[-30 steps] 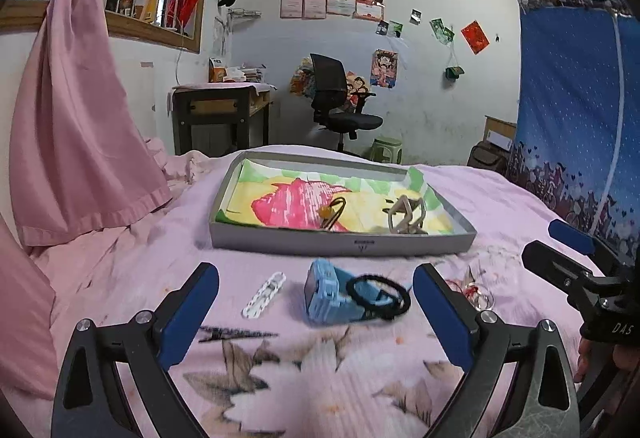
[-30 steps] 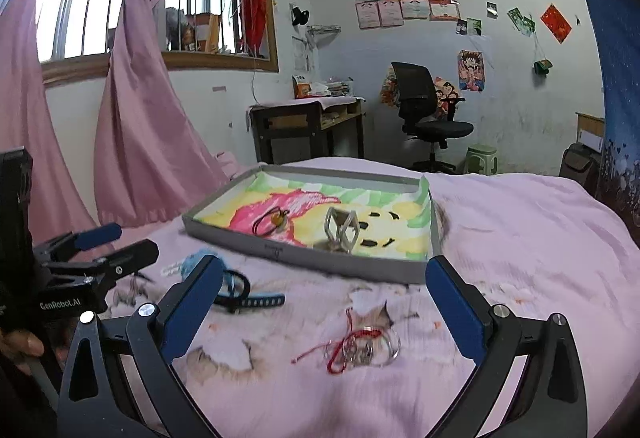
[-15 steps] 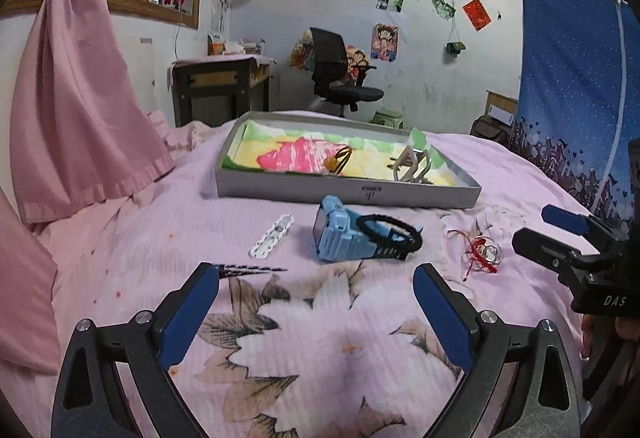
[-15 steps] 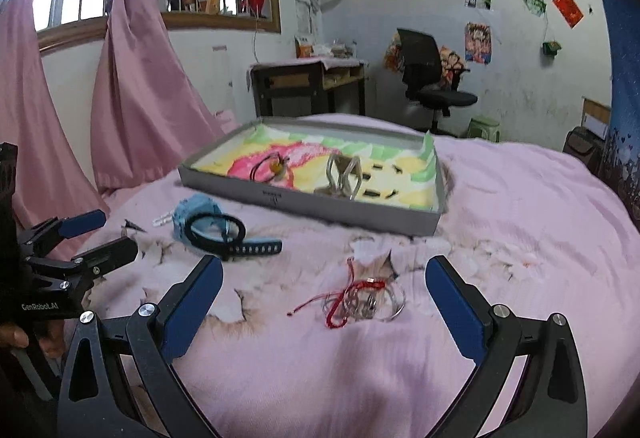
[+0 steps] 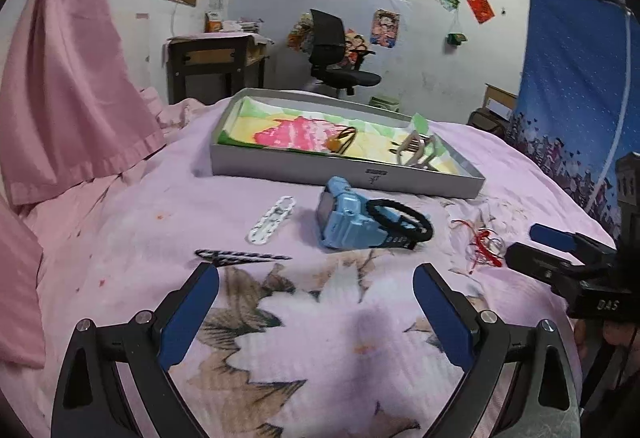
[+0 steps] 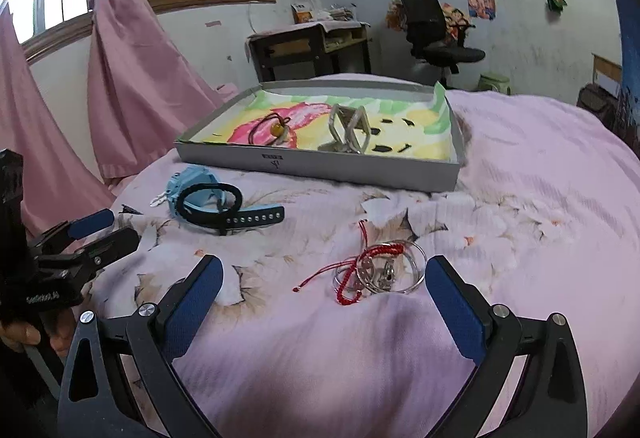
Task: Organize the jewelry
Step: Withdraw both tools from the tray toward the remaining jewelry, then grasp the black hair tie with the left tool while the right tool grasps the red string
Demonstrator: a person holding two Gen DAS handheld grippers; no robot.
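Observation:
A grey box lid (image 5: pixel 344 170) (image 6: pixel 320 163) with a colourful lining lies on the pink bedspread and holds a dark cord with an amber bead (image 6: pixel 276 128) and a beige hair claw (image 6: pixel 348 130). In front of it lie a light-blue watch (image 5: pixel 348 218) (image 6: pixel 196 190) under a black hair tie (image 5: pixel 400 224), a white clip (image 5: pixel 272 224), a striped hairpin (image 5: pixel 240 255), and a red string bracelet with silver rings (image 6: pixel 380 270) (image 5: pixel 484 244). My left gripper (image 5: pixel 316 314) is open, short of the watch. My right gripper (image 6: pixel 324 298) is open just before the bracelet.
A pink curtain (image 5: pixel 72 78) hangs at the left by the window. Behind the bed stand a dark desk (image 5: pixel 216 62) and a black office chair (image 5: pixel 340 54). A blue patterned cloth (image 5: pixel 572 78) hangs at the right. A hand (image 6: pixel 20 334) holds the left gripper.
Both grippers have pulled back and tilted down, so the watch, clip and bracelet sit farther ahead and more bedspread shows. The hairpin has come into view. Jaws stayed open.

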